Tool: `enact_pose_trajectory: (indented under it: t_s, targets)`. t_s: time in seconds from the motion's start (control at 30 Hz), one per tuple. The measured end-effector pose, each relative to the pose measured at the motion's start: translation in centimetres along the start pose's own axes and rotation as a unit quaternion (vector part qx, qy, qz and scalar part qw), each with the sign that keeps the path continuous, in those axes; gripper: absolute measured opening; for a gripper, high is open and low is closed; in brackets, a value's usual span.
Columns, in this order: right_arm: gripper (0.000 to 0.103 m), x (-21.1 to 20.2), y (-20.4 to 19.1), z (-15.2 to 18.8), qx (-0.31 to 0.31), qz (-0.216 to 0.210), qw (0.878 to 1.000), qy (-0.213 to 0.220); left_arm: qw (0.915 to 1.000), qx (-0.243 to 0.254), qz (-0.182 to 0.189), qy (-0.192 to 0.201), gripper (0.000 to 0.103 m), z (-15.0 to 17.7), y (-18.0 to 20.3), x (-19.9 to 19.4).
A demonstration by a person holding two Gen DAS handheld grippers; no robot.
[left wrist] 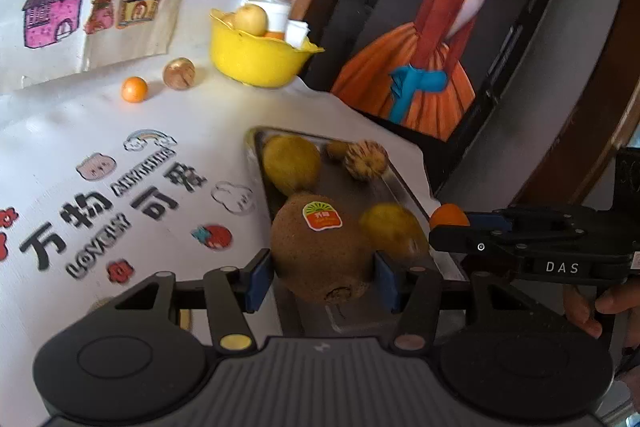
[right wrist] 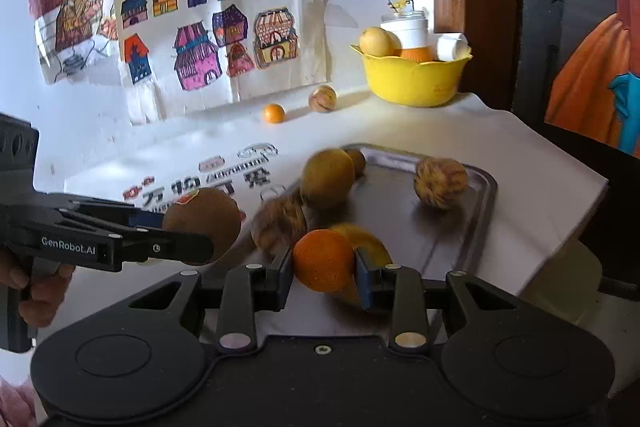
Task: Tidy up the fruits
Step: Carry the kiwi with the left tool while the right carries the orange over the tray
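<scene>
Left wrist view: the left gripper [left wrist: 322, 277] clamps a brown kiwi [left wrist: 320, 247] with a red-and-green sticker between its blue pads, holding it above the near end of a metal tray [left wrist: 404, 187]. Just beside it on the right, the right gripper [left wrist: 434, 231] pinches a small orange [left wrist: 449, 215], seen here only as a sliver past the dark jaw; part of a hand [left wrist: 588, 307] shows on its handle.

Right wrist view: that orange [right wrist: 323, 261] sits squarely between the pads, also over the tray's near edge.

On the tray lie more fruits, blurred: two yellowish ones [left wrist: 291, 163] and a ridged, speckled ball [left wrist: 366, 161]. The tray rests on a white cloth [left wrist: 60, 131] printed with cartoon lettering.

Farther back, a small loose orange [left wrist: 135, 89] and a striped round fruit [left wrist: 179, 73] sit on the cloth near a yellow bowl [left wrist: 256, 61], which already holds a pale apple-like fruit, a slice of orange colour and white containers. Children's drawings of houses [right wrist: 208, 39] hang on the wall behind.

The step in hand appears to be the carry: both fruits lifted clear of the tray and in transit, most likely toward the yellow bowl. The next move would call for keeping both grips firm while reaching across the cloth, then releasing over the bowl without knocking the containers inside.
</scene>
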State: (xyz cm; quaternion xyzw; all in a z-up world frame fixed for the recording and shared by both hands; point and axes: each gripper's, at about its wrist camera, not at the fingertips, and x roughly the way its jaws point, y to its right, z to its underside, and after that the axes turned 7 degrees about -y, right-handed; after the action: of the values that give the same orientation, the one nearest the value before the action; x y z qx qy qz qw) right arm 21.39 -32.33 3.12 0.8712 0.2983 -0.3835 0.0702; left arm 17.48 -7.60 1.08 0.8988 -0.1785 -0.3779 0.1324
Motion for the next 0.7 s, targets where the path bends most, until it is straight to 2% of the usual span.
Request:
enact_pose_trajectory:
  t_s: [0.17,0.27,0.43,0.7]
  targets:
    - [0.035,-0.5,-0.5,2.3,-0.004,0.02,1.0,-0.004,0.9996,0.021,-0.014,-0.015,0.058,1.0,1.5,0.2]
    - [0.035,0.0,-0.6,3.2,0.007,0.016,1.0,-0.007,0.999,0.03,-0.026,-0.022,0.058,1.2,2.1,0.5]
    - [0.035,0.8,-0.8,4.1,0.016,0.022,1.0,-0.008,0.9966,0.05,-0.058,-0.03,0.058,1.4,3.0,1.0]
    - [0.035,1.5,-0.7,4.5,0.021,0.037,0.999,-0.004,0.9952,0.057,-0.068,-0.042,0.058,1.5,3.2,1.5]
